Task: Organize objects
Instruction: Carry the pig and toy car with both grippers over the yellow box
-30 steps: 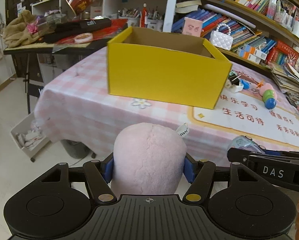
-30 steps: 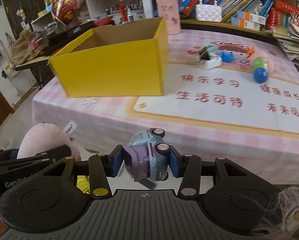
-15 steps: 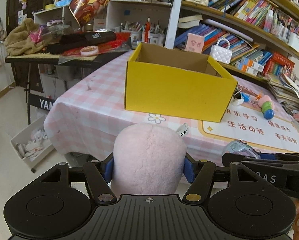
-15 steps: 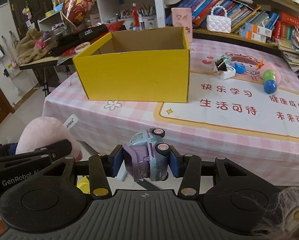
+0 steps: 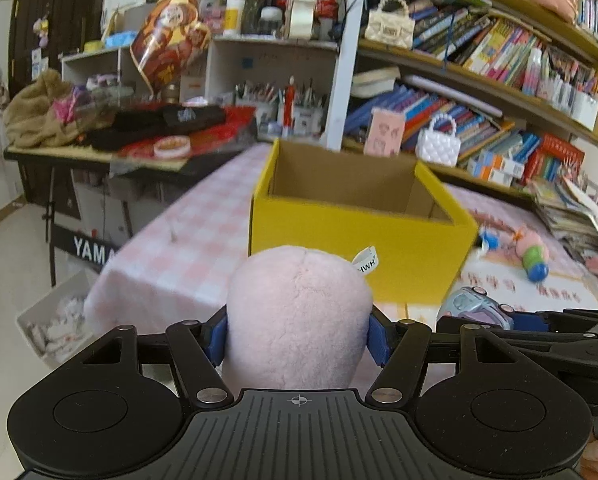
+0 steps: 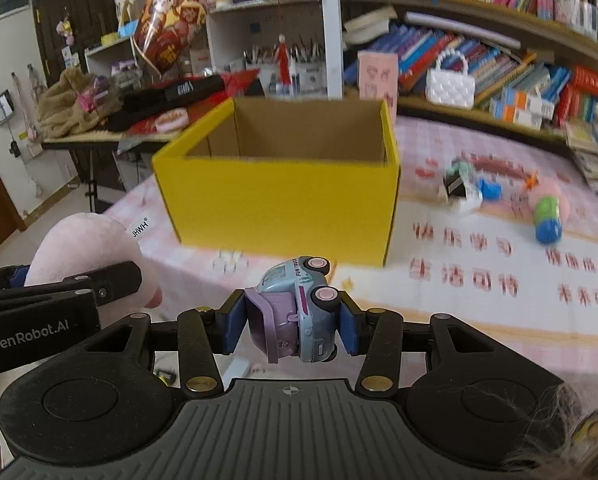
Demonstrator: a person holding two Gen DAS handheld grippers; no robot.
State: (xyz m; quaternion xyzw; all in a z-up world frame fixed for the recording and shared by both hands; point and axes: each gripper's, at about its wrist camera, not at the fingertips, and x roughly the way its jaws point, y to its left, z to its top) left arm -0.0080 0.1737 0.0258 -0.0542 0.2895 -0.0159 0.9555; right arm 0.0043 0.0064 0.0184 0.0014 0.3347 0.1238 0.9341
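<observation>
With the yellow box [image 6: 283, 192] apparently empty, the left gripper [image 5: 298, 334] clamps a pink plush [image 5: 297, 320] and the right gripper [image 6: 292, 326] a toy car [image 6: 295, 312], neither yet dropped in.

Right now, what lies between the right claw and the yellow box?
Right wrist view: only checked tablecloth with a flower print between right claw, holding the toy car, and yellow box.

Pink plush toy [image 5: 297, 316]: fuzzy, matt pile, white woven label. Toy car [image 6: 297, 312]: glossy moulded plastic, pale blue and lilac. Yellow box [image 6: 283, 200]: matt cardboard, raw brown inside. Tablecloth [image 5: 187, 240]: soft pink-checked cloth. Left gripper [image 5: 298, 334]: matt black plastic, ribbed housing, blue pads.
</observation>
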